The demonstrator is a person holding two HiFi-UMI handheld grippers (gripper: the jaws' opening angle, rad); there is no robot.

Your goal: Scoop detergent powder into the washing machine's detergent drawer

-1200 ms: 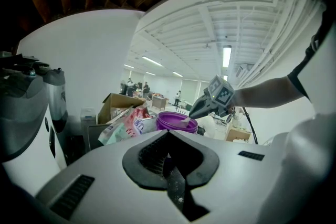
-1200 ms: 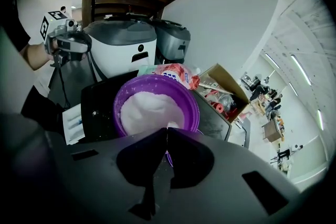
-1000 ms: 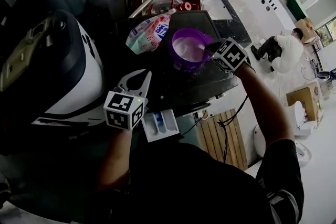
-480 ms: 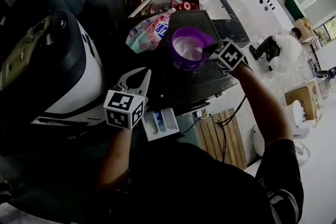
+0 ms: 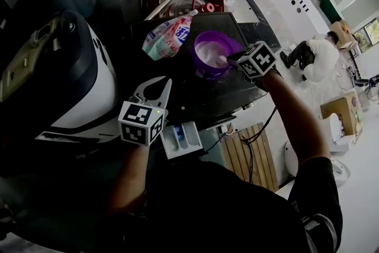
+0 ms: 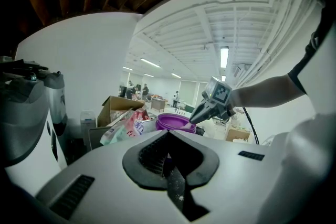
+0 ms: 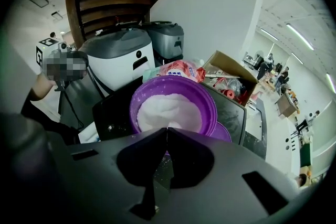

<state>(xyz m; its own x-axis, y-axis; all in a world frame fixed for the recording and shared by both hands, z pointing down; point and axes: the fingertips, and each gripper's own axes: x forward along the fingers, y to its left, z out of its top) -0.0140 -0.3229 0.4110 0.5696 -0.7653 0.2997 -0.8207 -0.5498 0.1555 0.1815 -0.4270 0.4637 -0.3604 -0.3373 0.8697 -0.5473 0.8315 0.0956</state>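
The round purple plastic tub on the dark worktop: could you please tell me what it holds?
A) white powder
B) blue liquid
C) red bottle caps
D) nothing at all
A: the right gripper view shows the round purple plastic tub heaped with white powder.

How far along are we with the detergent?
Done: the drawer is pulled out. In hand: the right gripper is shut on a scoop, dipped in the bowl's powder. To do: carry powder to the drawer. The left gripper is shut, empty.
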